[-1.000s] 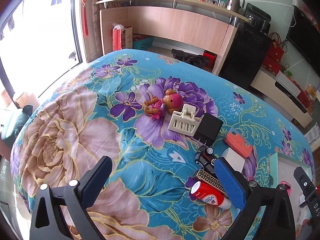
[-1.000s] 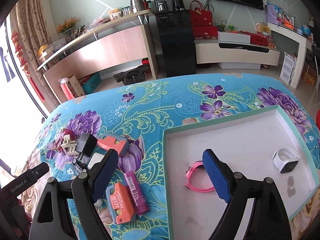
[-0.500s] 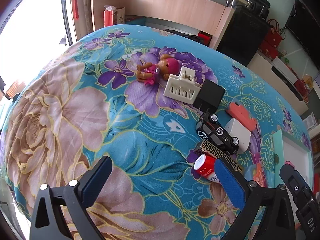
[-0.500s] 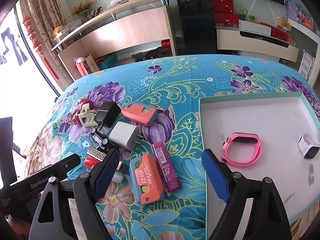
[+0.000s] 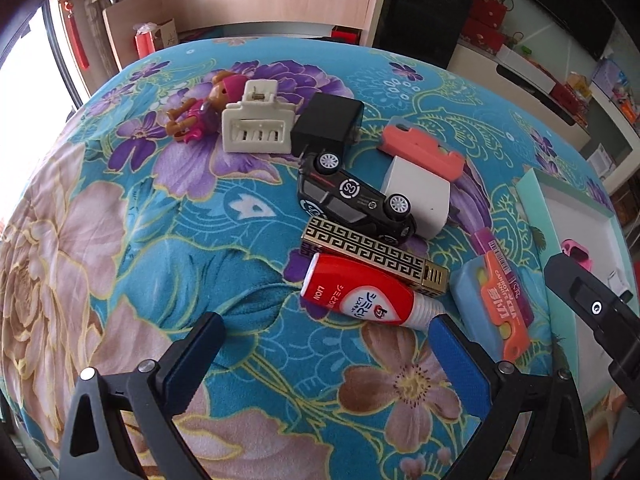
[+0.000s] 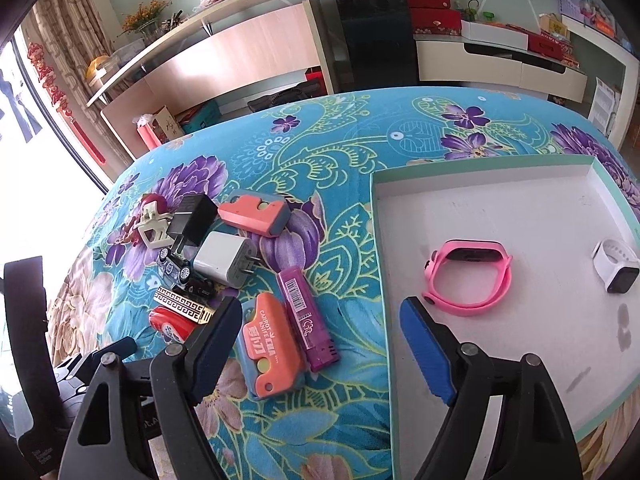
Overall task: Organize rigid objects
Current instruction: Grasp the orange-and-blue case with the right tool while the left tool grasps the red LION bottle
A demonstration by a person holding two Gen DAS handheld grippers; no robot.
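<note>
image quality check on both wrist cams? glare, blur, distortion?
Left wrist: window at left edge blown out; heavy fisheye bends the table; the red tube label reads sharp, no blur. Right wrist: window glare at left too; tray edges curve; white tray floor bright but the pink watch stays clear.

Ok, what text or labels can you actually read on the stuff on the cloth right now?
"CARROT KNIFE", with large Chinese characters: orange and blue toy knife.
"LION", upside down in the left wrist view, plus Japanese script I cannot read: red tube.
Barcode digits: purple lighter, too small.
Round emblem: black toy car, unclear.
</note>
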